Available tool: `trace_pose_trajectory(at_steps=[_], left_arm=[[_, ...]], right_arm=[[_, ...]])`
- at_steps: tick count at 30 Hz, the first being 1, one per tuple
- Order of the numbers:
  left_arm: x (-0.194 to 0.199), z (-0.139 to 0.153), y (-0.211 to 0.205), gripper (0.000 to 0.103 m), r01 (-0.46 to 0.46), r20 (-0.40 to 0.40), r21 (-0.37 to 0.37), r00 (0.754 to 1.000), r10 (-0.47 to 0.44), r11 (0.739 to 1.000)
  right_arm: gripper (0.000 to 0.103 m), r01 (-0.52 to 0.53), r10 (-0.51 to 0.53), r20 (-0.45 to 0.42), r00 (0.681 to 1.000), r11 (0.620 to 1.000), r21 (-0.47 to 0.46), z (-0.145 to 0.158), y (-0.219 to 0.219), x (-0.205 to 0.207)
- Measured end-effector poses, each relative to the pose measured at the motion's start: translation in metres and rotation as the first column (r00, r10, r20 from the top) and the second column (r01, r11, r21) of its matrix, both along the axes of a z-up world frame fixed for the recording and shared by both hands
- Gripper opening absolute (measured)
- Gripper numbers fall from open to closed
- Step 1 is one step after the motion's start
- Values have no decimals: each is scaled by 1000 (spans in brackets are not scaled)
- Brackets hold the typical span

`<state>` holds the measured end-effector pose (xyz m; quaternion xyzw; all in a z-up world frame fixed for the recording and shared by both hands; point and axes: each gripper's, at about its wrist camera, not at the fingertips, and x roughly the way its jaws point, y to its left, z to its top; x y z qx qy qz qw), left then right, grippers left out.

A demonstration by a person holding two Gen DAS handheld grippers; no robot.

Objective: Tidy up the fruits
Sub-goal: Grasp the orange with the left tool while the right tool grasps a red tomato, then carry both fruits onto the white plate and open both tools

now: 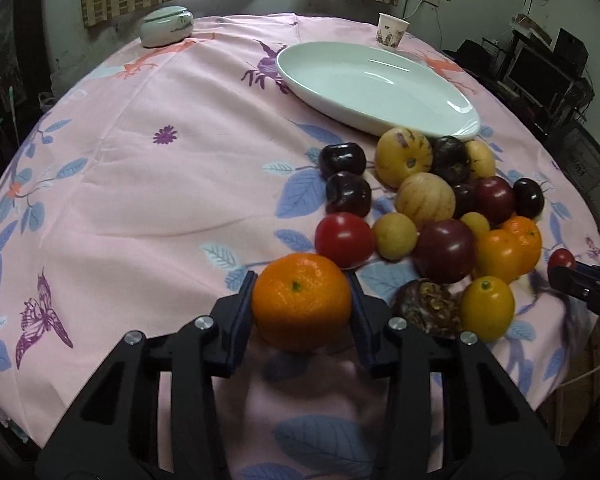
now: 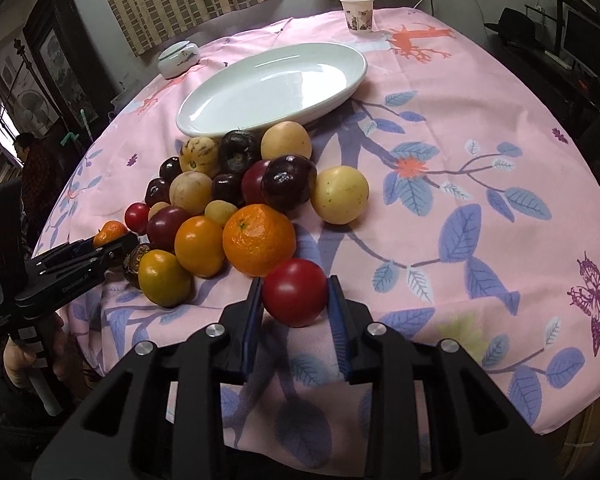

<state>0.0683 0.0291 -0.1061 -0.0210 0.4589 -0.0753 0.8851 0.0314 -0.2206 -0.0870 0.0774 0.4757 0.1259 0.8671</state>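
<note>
My left gripper (image 1: 301,280) is shut on an orange tangerine (image 1: 301,304), its pads pressing both sides, at the near left of a fruit pile (image 1: 428,200). From the right wrist view the left gripper (image 2: 112,246) shows at the left with that tangerine (image 2: 109,232). My right gripper (image 2: 295,282) is shut on a red tomato (image 2: 295,296) at the near edge of the pile (image 2: 228,200). It appears at the right edge of the left wrist view as the right gripper (image 1: 560,276) with the tomato (image 1: 562,258). A pale oval plate (image 1: 380,76) (image 2: 272,84) lies just behind the pile.
A pink floral cloth (image 1: 160,184) covers the round table. A paper cup (image 1: 392,30) (image 2: 357,10) and a lidded ceramic bowl (image 1: 166,26) (image 2: 179,58) stand at the far edge. A person (image 2: 36,160) stands beyond the table on the left.
</note>
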Motion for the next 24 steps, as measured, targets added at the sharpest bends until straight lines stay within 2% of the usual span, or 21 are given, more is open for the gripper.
trace_pose_trajectory(at_steps=[8,15,20,22,24], left_arm=[[-14,27,-1,44,4,50,-20,999,-3,1000],[-6,49,-15,44,53,70,-31,996,-51,998],[31,73,-34,44,96,93,10,991,-97,995],[61,83,-41,44,91,104,35,990,-94,995],[101,87,-44,44,88,78,20,993,-89,996]], right_arm=[[32,-35,34,34,999,999,11,10,10,1],[32,-73,71,54,996,997,25,20,20,9],[32,-140,140,89,986,990,-3,43,30,43],[32,-144,150,130,980,988,-56,56,34,68],[32,-156,173,173,970,982,-106,66,39,104]])
